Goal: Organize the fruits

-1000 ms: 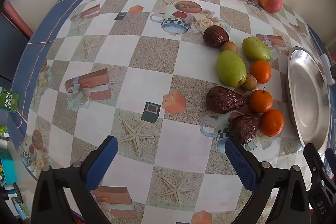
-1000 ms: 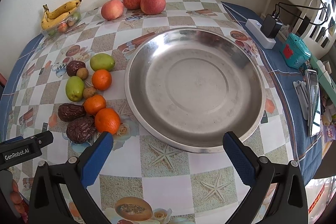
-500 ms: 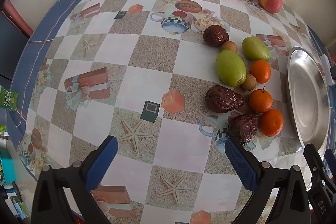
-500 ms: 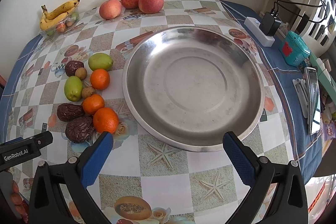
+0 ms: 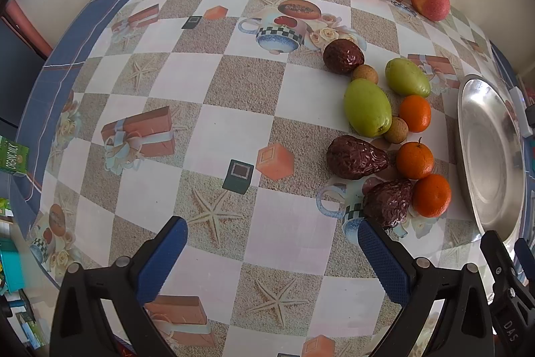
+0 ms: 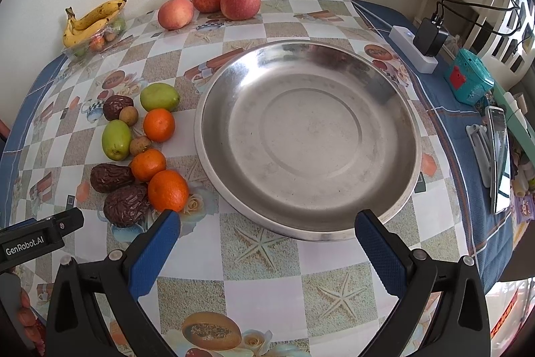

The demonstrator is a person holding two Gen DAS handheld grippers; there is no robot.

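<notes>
1. The left gripper (image 5: 272,240) hovers over the checked, picture-printed worktop (image 5: 234,109), its blue-padded fingers (image 5: 162,256) spread wide and holding nothing.
2. The right gripper (image 6: 267,235) hangs above the near rim of a large round stainless-steel dish (image 6: 307,136), its fingers (image 6: 381,256) also wide apart and empty.
3. In the right wrist view the loose fruit lies in a cluster at nine o'clock of the dish, just beside its rim.
4. The cluster holds three small orange tangerines (image 6: 168,190), two smooth green oval fruits (image 6: 116,139), three wrinkled dark-brown dates (image 6: 126,204) and two small tan round longans (image 6: 140,145).
5. The nearest tangerine touches the nearest date, both just ahead of the right gripper's left fingertip.
6. In the left wrist view the same cluster sits at two o'clock, between the open worktop and the dish (image 5: 491,163).
7. Three red-pink apples (image 6: 240,0) rest at twelve o'clock of the dish, near the wall.
8. A bunch of yellow bananas (image 6: 90,22) lies on a clear plastic tray of small fruit (image 6: 100,44) at the worktop's far left corner.
9. A white power strip with a black plug (image 6: 418,47), a teal box (image 6: 468,77) and a phone (image 6: 498,153) lie at three o'clock of the dish, on blue cloth.
</notes>
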